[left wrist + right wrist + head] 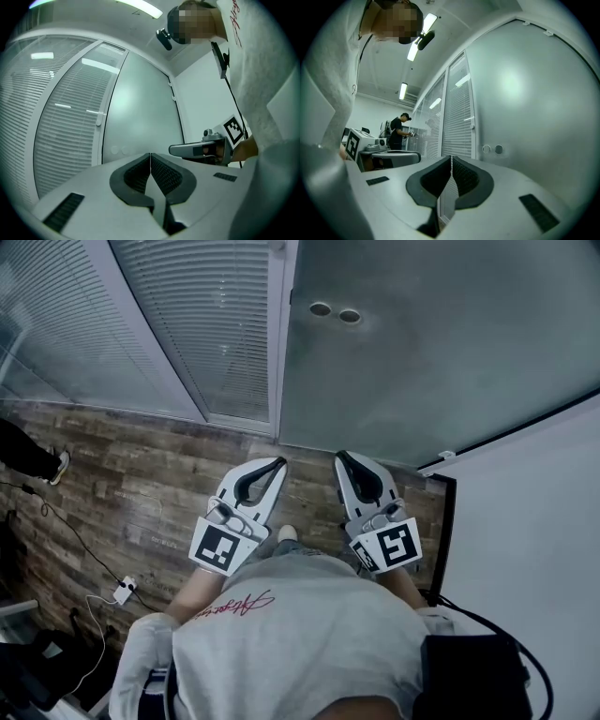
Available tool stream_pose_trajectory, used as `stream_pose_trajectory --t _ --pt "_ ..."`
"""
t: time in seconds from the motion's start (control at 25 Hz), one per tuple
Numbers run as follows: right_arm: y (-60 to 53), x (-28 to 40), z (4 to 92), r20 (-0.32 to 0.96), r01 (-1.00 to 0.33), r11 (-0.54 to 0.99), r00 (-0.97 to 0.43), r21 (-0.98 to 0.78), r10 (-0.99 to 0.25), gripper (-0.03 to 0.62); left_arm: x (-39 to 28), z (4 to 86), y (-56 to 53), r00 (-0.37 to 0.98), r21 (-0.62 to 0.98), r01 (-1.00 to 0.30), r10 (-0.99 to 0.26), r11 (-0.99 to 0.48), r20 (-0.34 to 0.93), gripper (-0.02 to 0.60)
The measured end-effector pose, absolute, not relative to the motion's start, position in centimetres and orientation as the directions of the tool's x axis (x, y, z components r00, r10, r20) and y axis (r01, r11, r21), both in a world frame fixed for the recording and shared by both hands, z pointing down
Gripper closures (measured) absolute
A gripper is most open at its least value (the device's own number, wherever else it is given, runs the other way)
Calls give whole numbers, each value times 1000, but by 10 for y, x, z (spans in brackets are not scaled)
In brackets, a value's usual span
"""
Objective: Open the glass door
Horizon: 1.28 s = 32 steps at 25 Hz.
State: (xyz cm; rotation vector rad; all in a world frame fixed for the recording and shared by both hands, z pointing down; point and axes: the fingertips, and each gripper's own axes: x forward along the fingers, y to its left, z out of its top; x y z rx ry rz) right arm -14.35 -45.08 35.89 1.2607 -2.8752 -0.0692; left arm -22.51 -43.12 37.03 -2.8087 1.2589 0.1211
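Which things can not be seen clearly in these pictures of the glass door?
- Head view: the glass door is frosted; what lies behind it is hidden.
- Head view: its two round fittings are too small to identify.
- Right gripper view: what the distant person holds is too small to tell.

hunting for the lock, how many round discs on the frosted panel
2 round grey discs, side by side on the frosted glass panel near its left edge; none looks hidden.

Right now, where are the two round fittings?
Head view, top centre: the round fittings sit side by side on the frosted panel, just right of the white frame that borders the blinds.
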Motion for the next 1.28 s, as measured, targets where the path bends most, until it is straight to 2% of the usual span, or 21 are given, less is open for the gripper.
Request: stream_pose_trajectory --t 0.12,0.44,0.68,0.88,1.28 --pt "-467 -144 356 -29 -744 668 -668 31 -743 571 -229 364 -447 661 -78 -750 -746 -656 -79 565" --pt "-491 -153 359 -30 -769 639 -639 -11 -769 571 -237 355 -480 682 -58 -731 -726 -680 -92 565" --pt "-530 -149 349 -54 -842 539 -537 -21 -842 571 -241 353 -501 717 -37 -697 -693 -716 -80 565" --pt "-579 -153 333 -90 -872 489 -485 -21 -870 571 -244 336 -516 722 0 -686 -680 -728 -128 565" --pt "-690 -150 337 -84 -926 375 -372 -33 -925 569 -267 355 -523 715 -2 -697 -695 -717 -72 565"
